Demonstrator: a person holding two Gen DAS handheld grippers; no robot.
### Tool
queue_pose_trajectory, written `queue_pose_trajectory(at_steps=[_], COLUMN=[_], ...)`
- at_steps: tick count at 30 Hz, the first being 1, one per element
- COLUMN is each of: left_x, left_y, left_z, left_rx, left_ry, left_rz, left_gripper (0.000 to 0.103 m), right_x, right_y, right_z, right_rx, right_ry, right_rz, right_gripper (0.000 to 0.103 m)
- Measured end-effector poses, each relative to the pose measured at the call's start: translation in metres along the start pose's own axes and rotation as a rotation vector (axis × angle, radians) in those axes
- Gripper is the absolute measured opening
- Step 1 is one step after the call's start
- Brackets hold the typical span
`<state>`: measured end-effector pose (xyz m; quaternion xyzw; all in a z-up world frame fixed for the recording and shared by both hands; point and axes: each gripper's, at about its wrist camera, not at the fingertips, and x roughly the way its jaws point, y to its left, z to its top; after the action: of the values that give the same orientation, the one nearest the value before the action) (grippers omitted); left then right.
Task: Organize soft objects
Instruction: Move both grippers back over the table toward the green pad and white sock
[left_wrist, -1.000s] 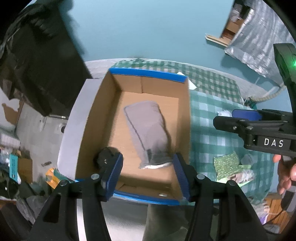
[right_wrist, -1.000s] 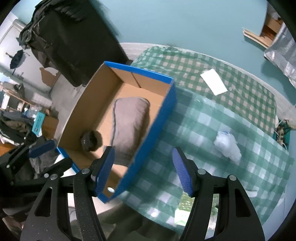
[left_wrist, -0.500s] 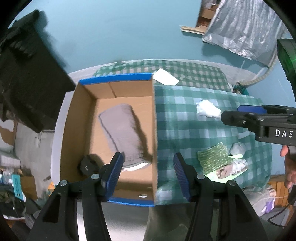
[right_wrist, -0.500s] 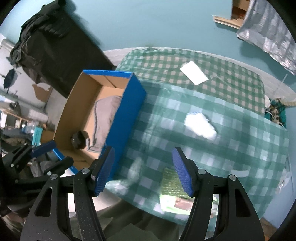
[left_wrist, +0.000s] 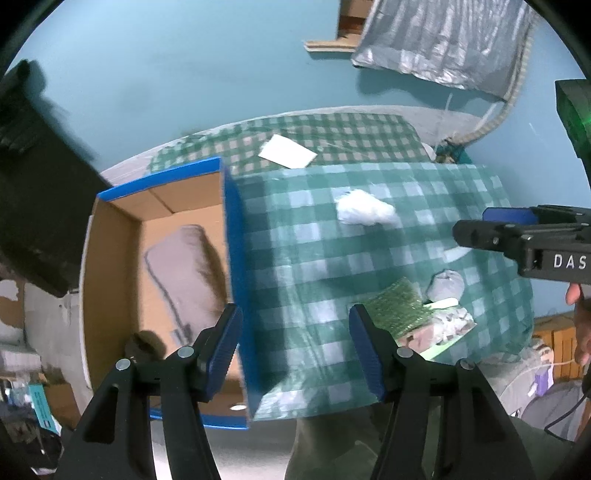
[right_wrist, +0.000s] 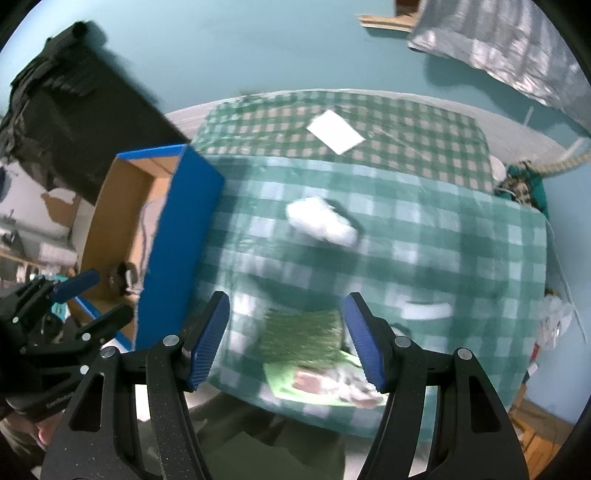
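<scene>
Inside the blue-edged brown cardboard box (left_wrist: 155, 236), at the left end of the table, a folded grey cloth (left_wrist: 184, 269) lies flat on the box floor, with a small dark rounded object (left_wrist: 144, 343) beside its near end. On the green-and-white checked tablecloth (left_wrist: 306, 258), to the right of the box and well apart from it, a crumpled white soft wad (left_wrist: 364, 212) rests alone near the middle. Nearer the front edge lies a green textured scouring pad (left_wrist: 397, 310), touching a light green packet (right_wrist: 317, 384) that reaches the table's front edge; a small grey crumpled bundle (left_wrist: 445, 284) sits just beside the pad. A white paper card (left_wrist: 288, 151) lies flat on the far part of the cloth.

The left gripper (left_wrist: 295, 343) points steeply down over the box's right wall and the adjoining cloth; its blue pads stand apart, its jaws have just been opening, and nothing is between them. The right gripper (right_wrist: 286, 336) hangs above the green pad and packet, blue pads spread wide and clear of both, grasping nothing. Each gripper appears at the edge of the other's view.

Behind the table, a teal wall (left_wrist: 203, 66) carries a silver foil sheet (left_wrist: 443, 40) at upper right; dark fabric (right_wrist: 70, 110) hangs at left.
</scene>
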<state>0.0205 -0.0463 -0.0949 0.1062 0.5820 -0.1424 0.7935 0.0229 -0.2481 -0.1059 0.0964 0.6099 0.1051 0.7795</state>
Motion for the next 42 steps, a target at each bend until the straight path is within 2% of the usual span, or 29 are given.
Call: queue_pose_trajectory(at_steps=[7, 18, 21, 35, 42], left_x=[0.028, 0.077, 0.089, 0.147, 0.167], left_y=[-0.03, -0.059, -0.063, -0.073, -0.088], left_z=[-0.004, -0.014, -0.014, -0.013, -0.02], left_rx=[0.061, 0.117, 0.12, 0.073, 0.115], left_ry=[0.055, 0.159, 0.179, 0.272, 0.31], left_rz=[-0.007, -0.025, -0.046, -0.11, -0.094], left_gripper=[0.062, 0.063, 0.068, 0.068, 0.068], right_x=[0.002, 0.03, 0.041, 0.087, 0.1], right_y=[-0.037, -0.077, -0.083, -0.095, -0.101], right_z=[-0.018, -0.045, -0.05, -0.065, -0.067], right_rx=[0.063, 0.114, 0.116, 0.104, 0.103], right_ry=[0.023, 0.074, 0.089, 0.152, 0.163], right_rz=[-0.033, -0.061, -0.065, -0.082, -0.09], right_gripper=[0.066, 0.066, 0.066, 0.066, 0.066])
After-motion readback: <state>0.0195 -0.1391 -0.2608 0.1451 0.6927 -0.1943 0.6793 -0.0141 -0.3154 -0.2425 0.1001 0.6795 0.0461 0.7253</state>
